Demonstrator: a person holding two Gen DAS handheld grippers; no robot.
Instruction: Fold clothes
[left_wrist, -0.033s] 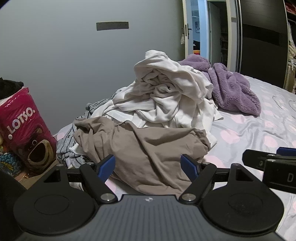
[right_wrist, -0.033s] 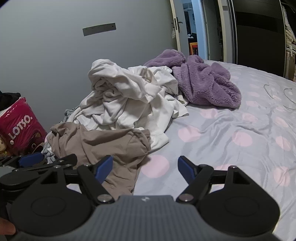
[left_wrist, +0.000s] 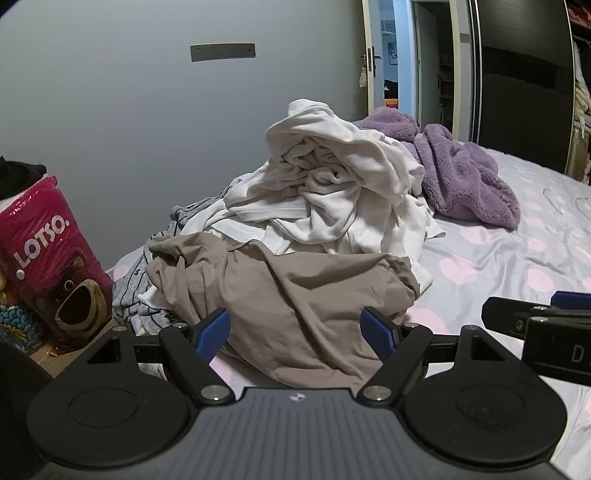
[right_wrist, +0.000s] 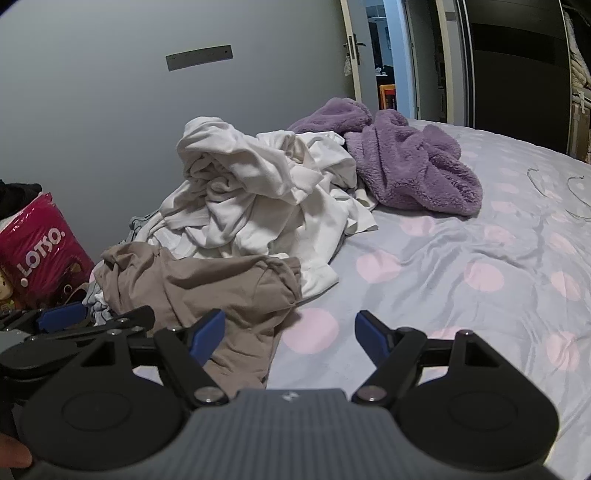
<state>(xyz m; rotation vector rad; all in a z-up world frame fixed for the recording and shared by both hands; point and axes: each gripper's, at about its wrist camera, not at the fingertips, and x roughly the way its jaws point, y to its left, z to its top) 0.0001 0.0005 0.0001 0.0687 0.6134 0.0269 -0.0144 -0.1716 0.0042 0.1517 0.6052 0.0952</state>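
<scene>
laundry heaped on the lilac bedsheet with pale pink dots (right_wrist: 461, 254), and both tools are poised in front of it. the left gripper (left_wrist: 295, 330) has its blue-tipped black fingers spread wide, nothing between them, framing the near hem of the crumpled taupe cotton garment (left_wrist: 291, 291). that taupe piece is soft, matte and creased, lying at the front of the pile, its long axis running roughly left to right across the left view, one bunched end toward the wall.

over to the right gripper (right_wrist: 290, 330), jaws also wide apart and empty, hanging above bare sheet with its left finger just over the taupe garment's (right_wrist: 207, 284) right edge.

behind the taupe sits a tall twisted mound of white jersey clothes (left_wrist: 332, 195), smooth and folded in on itself; how many pieces are in it, i cannot tell. one fluffy purple fleece garment (right_wrist: 410, 166) lies behind, touching the white mound. a sliver of grey striped fabric (left_wrist: 133, 299) peeks out underneath at left.

one glossy pink lotso bag with a bear face (left_wrist: 51, 266) stands beside the bed. thin wire hangers (right_wrist: 554, 188) lie far right on the sheet, looks like two.
</scene>
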